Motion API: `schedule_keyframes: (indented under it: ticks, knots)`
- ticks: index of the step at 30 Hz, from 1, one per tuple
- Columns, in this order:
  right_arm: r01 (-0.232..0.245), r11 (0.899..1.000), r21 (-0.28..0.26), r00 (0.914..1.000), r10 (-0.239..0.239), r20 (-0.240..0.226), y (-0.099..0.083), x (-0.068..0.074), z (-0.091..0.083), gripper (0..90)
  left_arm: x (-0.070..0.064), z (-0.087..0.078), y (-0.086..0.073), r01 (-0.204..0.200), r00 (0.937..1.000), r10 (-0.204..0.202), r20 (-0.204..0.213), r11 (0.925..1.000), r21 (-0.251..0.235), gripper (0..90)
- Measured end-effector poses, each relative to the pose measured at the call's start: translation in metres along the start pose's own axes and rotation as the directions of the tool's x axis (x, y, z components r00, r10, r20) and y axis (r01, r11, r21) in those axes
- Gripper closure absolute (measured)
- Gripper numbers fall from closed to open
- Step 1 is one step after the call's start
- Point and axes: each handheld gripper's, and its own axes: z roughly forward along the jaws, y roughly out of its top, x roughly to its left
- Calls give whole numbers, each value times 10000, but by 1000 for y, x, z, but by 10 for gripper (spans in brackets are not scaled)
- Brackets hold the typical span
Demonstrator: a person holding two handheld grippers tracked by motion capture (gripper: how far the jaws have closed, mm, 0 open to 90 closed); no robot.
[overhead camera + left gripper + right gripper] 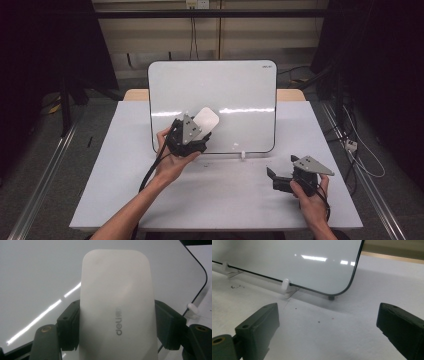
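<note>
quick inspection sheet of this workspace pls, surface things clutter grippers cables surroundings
surface: white table, a few dark specks near the board's feet.
job's things: whiteboard propped upright on clips; white eraser marked deli.
clutter: nothing seen.
grippers: left gripper shut on the eraser at the board's face; right gripper open, empty, low over the table.
cables: black cable trailing from left gripper; loose wires on floor at right.
surroundings: dark curtains, floor rails, wall behind.

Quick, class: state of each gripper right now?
Left gripper: shut on the white rounded plastic eraser, at the whiteboard.
Right gripper: open, holding nothing.
</note>
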Motion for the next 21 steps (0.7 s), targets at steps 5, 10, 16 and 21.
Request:
schedule_keyframes:
  ticks: [5, 10, 16, 21]
  knots:
    - [-17, 10000, -69, 9999, 18, 107, -1, -3, -4, 47, 2, -6, -4, 67, 9999, -67, -137, 10000, 42, 312]
    - [-75, 9999, -108, 9999, 77, 150, -3, -6, -6, 47, 6, -13, -2, 196, 9996, -195, -217, 9998, 48, 312]
    - [-73, 9999, -95, 10000, 74, 60, -3, -7, -5, 47, 13, -20, -4, 268, 9987, -267, -424, 9996, 14, 312]
    - [-65, 9999, -118, 10000, 66, 65, -3, -6, -6, 47, 19, -26, -11, 459, 9974, -456, -566, 9989, 43, 312]
